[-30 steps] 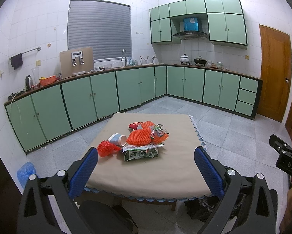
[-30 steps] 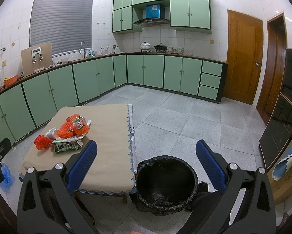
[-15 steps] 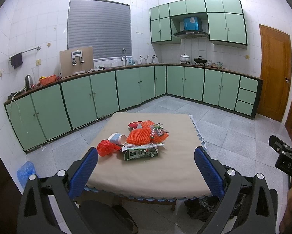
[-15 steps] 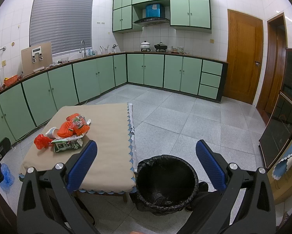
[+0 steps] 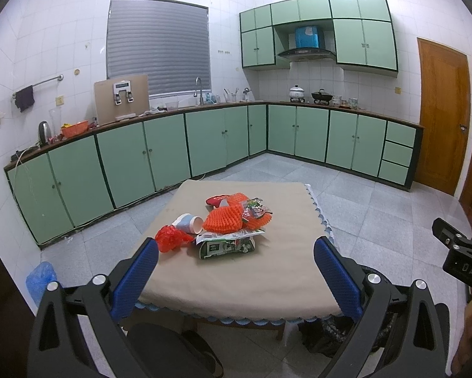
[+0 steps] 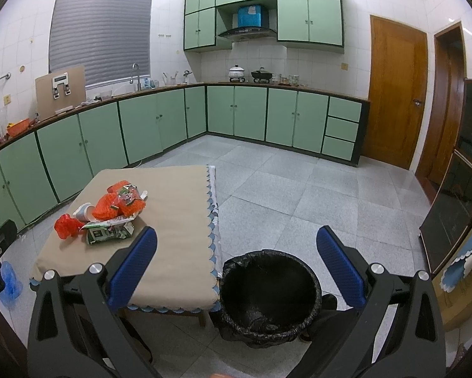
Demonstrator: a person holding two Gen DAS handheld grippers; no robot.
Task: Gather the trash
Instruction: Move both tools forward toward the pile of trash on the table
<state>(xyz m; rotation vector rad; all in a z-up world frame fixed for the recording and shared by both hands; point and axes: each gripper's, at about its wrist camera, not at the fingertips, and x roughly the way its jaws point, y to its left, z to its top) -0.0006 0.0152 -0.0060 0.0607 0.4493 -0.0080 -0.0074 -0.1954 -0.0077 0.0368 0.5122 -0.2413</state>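
On the worktop (image 5: 236, 271), mid-cloth: trash pile (image 5: 226, 223), untouched. Beside the worktop: lined bin (image 6: 269, 293). Your left hand-held gripper (image 5: 236, 278) and right hand-held gripper (image 6: 236, 271): wide, empty. Step: approach. Next: reach forward, close on one piece.

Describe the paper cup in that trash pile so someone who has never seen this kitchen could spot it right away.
Find the low table with the beige cloth in the middle of the tiled kitchen floor, and the trash heaped on it. The paper cup lies tipped on its side at the pile's left, between the crumpled red plastic bag and the orange foam netting. It is the only rigid, pale piece, white and light blue with its open mouth showing.
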